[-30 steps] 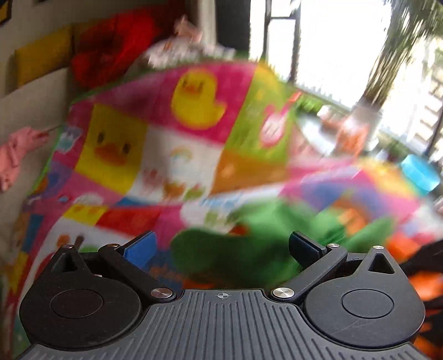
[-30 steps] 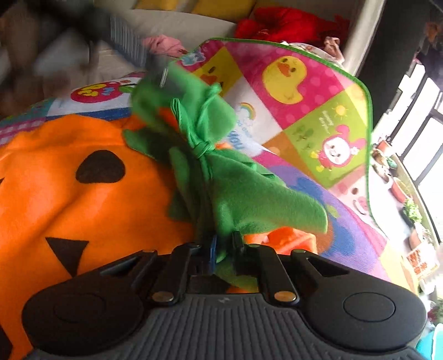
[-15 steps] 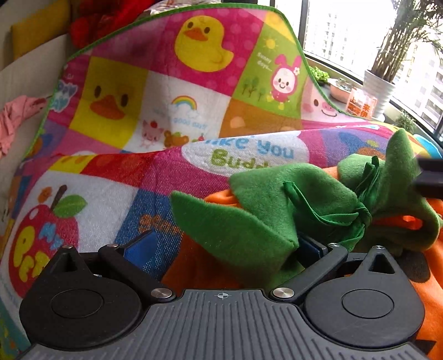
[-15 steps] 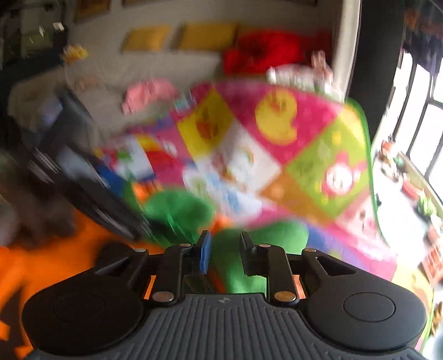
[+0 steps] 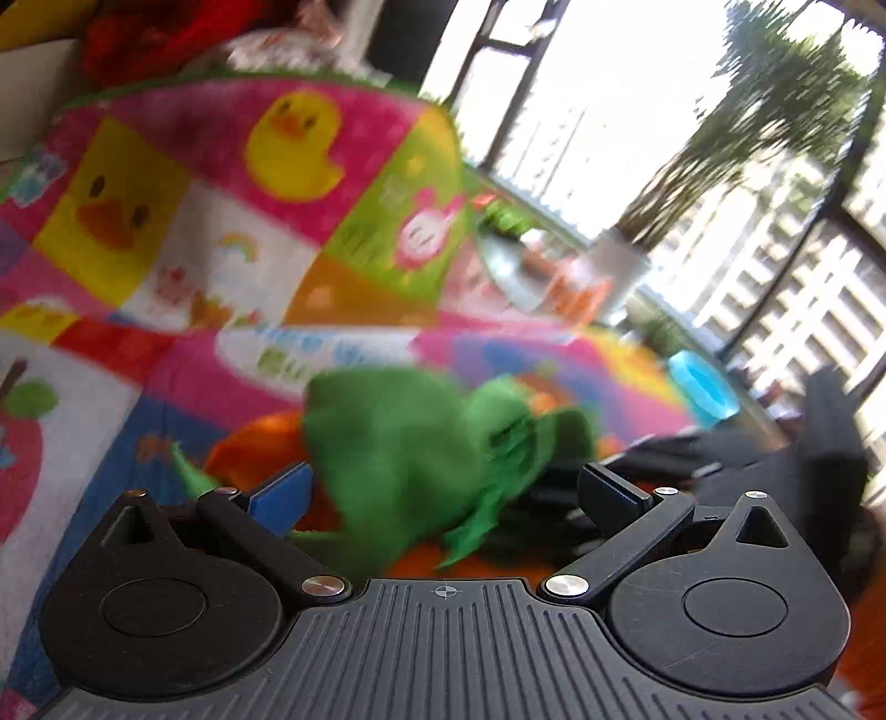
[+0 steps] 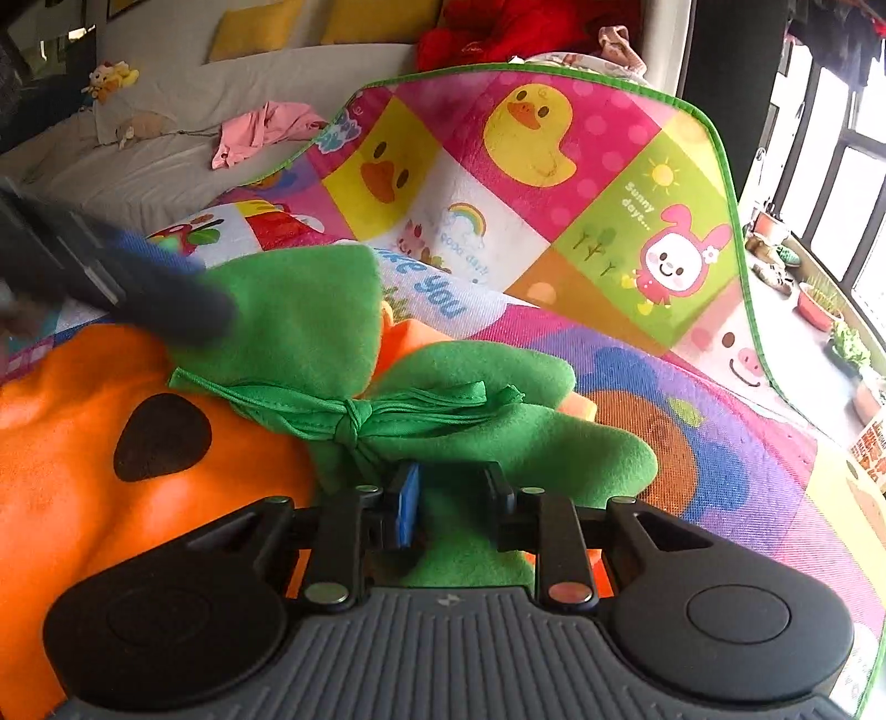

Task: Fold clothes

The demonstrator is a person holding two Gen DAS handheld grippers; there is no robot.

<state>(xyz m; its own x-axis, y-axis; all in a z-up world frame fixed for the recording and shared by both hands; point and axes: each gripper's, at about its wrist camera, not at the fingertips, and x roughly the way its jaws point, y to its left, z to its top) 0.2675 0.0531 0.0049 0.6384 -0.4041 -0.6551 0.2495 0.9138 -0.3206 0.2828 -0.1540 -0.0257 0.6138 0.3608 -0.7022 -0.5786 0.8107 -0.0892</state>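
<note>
Two tongs: left gripper (image 5: 443, 490) gapes wide; right gripper (image 6: 451, 512) stands parted around green collar (image 6: 443, 443). Pinch squarely, lift evenly.

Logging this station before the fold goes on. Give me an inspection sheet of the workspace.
Surface: cartoon play mat, far end curled up.
Job's things: orange pumpkin costume with green leaf collar and knotted green tie, lying on the mat.
Clutter: pink garment and small plush toy on the grey sofa.
Grippers: left gripper jaws wide apart, collar between them, blurred; right gripper jaws part open over green fabric.
Cables: nothing seen.
Surroundings: windows, potted plant, yellow cushions.
</note>
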